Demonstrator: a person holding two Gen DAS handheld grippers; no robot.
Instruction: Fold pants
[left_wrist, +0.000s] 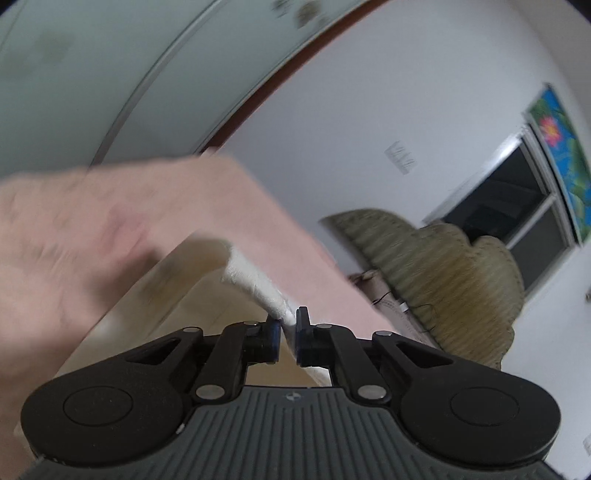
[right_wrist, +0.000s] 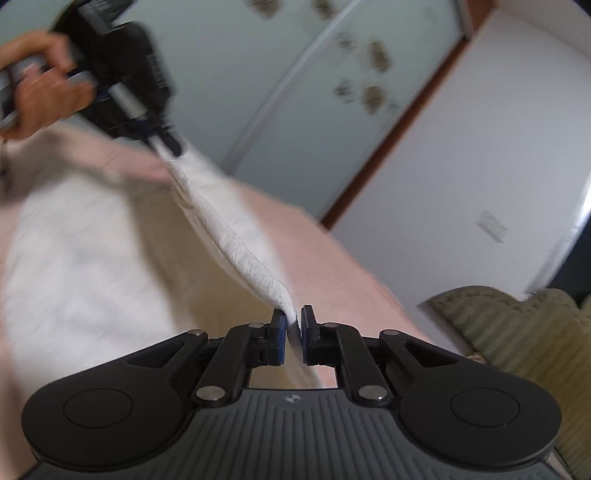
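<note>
The pants (right_wrist: 236, 240) are white, and their textured edge is stretched taut in the air between both grippers above a pink bed sheet (right_wrist: 332, 266). My right gripper (right_wrist: 293, 317) is shut on one end of that edge. My left gripper (right_wrist: 168, 142), held by a hand (right_wrist: 40, 85), pinches the other end at the upper left of the right wrist view. In the left wrist view the left gripper (left_wrist: 290, 321) is shut on the white edge of the pants (left_wrist: 255, 284), with cream fabric hanging below it. The rest of the pants drapes down, blurred.
The pink sheet (left_wrist: 258, 206) covers the bed under the pants. An olive ribbed cushion (left_wrist: 443, 273) lies at the bed's right end, also the cushion (right_wrist: 517, 332). Frosted sliding wardrobe doors (right_wrist: 295, 110) and a white wall stand behind. A window (left_wrist: 517, 199) is at the right.
</note>
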